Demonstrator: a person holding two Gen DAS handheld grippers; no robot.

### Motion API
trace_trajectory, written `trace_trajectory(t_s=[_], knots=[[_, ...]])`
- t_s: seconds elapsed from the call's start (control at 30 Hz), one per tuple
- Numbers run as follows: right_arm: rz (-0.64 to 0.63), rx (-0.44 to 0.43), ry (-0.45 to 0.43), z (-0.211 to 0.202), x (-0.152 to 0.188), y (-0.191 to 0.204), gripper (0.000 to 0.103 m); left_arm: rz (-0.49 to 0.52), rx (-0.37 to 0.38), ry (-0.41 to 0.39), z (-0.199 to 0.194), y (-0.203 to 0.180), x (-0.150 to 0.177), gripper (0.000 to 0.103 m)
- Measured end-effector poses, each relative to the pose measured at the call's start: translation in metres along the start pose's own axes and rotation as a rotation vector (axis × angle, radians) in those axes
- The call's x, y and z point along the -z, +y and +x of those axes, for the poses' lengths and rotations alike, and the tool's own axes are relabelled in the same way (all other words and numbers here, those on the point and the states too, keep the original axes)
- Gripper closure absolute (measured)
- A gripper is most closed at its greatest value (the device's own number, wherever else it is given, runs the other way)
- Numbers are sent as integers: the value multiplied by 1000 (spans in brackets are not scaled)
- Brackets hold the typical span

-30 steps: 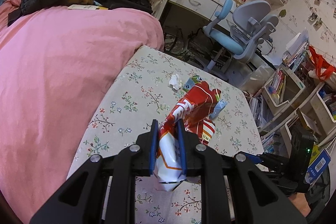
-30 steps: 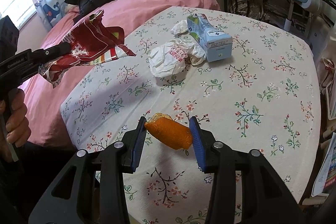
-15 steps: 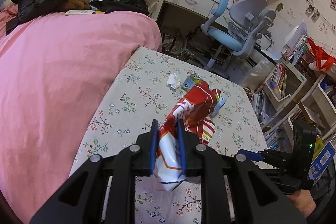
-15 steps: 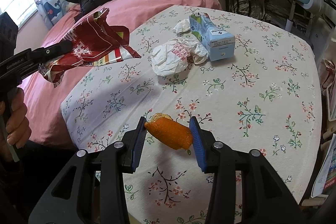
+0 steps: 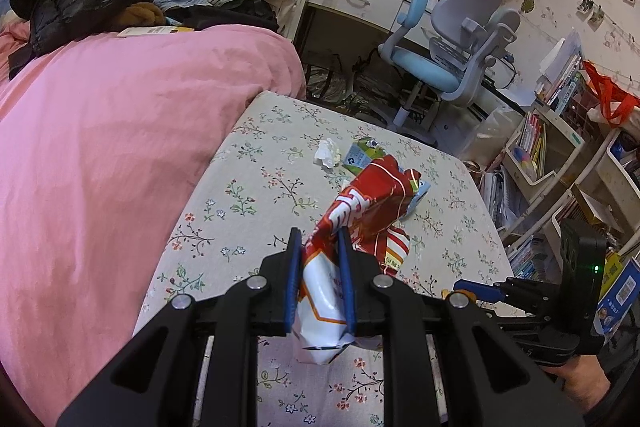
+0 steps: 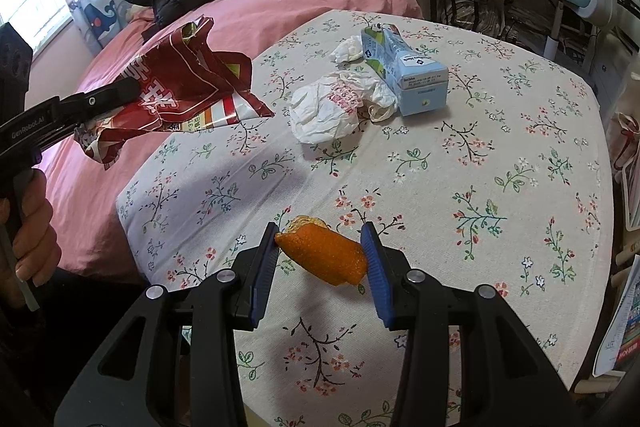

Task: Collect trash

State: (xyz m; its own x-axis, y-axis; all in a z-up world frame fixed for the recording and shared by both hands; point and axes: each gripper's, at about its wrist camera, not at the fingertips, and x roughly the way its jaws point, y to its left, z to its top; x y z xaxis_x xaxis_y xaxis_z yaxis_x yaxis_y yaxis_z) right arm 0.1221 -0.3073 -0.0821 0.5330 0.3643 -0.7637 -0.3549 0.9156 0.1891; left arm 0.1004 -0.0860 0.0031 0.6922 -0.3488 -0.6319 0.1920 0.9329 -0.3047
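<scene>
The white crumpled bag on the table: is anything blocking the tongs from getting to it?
Nothing on the table blocks the white crumpled bag, but both tongs are full: left holds the red snack bag, right the orange peel.

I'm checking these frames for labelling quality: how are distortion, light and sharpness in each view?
Left wrist view: strong fisheye bending with dark corners, even room light, snack bag sharp. Right wrist view: same bending, window blown out at upper left, the bag casts a soft shadow on the tablecloth, orange peel crisp.

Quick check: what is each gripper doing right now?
Left gripper: shut on the crumpled red and white snack bag.
Right gripper: shut on the piece of orange peel.
</scene>
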Motion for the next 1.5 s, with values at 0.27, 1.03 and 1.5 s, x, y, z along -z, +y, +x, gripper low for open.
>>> trace_trajectory(t_s=[0.27, 1.03, 1.5], knots=[[0, -1, 0, 0, 0, 0, 63, 12, -4, 0, 1, -2, 1, 84], [8, -8, -6, -2, 3, 2, 63, 23, -4, 4, 1, -5, 2, 84], [-22, -101, 45, -16, 52, 52, 63, 32, 8, 12, -4, -5, 9, 84]])
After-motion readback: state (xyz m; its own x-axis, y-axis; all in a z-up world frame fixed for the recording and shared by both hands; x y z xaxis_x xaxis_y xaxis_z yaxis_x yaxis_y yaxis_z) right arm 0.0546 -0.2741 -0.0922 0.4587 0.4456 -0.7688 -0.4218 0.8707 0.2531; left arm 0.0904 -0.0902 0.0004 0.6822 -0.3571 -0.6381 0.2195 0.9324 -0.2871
